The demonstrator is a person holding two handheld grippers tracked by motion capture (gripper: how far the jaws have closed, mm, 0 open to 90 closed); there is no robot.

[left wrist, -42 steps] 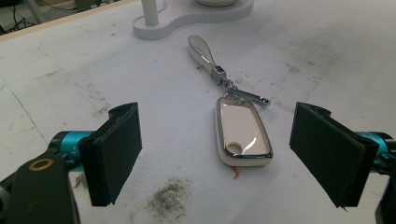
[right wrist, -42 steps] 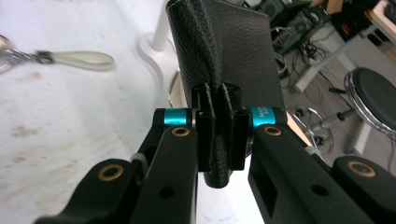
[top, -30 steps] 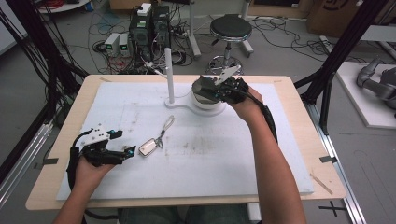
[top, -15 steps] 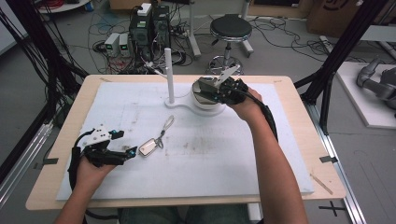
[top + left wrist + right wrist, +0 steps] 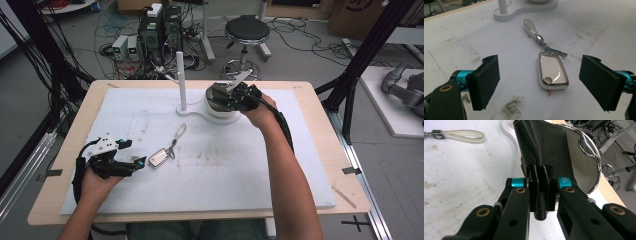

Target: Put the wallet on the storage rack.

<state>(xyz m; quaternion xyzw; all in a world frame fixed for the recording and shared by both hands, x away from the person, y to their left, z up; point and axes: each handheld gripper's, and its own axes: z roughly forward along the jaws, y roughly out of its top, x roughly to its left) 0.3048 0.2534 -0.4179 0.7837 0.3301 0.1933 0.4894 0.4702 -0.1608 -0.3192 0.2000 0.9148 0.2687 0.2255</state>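
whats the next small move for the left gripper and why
Probably ease the left gripper forward, then close: its jaws stand wide open on either side of the glossy white chrome-edged key fob, which lies flat on the white mat, untouched, its near end barely between them.

The key fob is glossy cream plastic in a polished chrome rim, on a shiny strap with metal links. The mat is matt white — scuffed and smudged with grey dirt — on a pale wooden table. The right claw pinches a black strip, grained like leather, edged in bright chrome. The left claw has matt black pads and teal metal collars.
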